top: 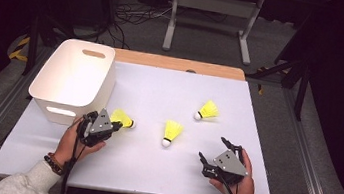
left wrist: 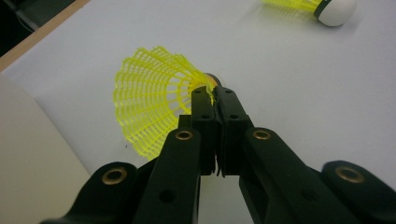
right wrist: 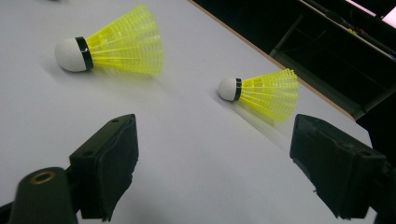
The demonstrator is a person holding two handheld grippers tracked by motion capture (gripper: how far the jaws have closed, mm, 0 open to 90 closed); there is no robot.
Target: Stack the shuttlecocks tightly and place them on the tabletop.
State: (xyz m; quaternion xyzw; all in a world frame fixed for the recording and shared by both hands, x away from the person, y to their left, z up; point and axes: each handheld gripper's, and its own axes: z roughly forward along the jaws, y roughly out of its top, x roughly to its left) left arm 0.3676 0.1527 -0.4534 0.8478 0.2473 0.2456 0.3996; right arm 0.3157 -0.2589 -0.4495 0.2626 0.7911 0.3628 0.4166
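High view: left gripper (top: 116, 126) beside the white bin (top: 73, 81), clamped on a yellow shuttlecock (top: 123, 119). Left gripper view: jaws pinch the skirt's edge, seemingly near the cork. Right gripper view: right gripper (right wrist: 212, 168) spread wide above the table (right wrist: 196, 154), holding nothing.

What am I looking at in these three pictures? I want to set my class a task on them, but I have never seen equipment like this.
A person sits at a white table with a hand-held two-jaw gripper in each hand. The high view looks down from above; the other two pictures come from cameras riding on each gripper. Three yellow shuttlecocks and a white bin are on the table. The left gripper is shut on the skirt of the nearest shuttlecock. The right gripper is open, holding nothing, facing the other two shuttlecocks.
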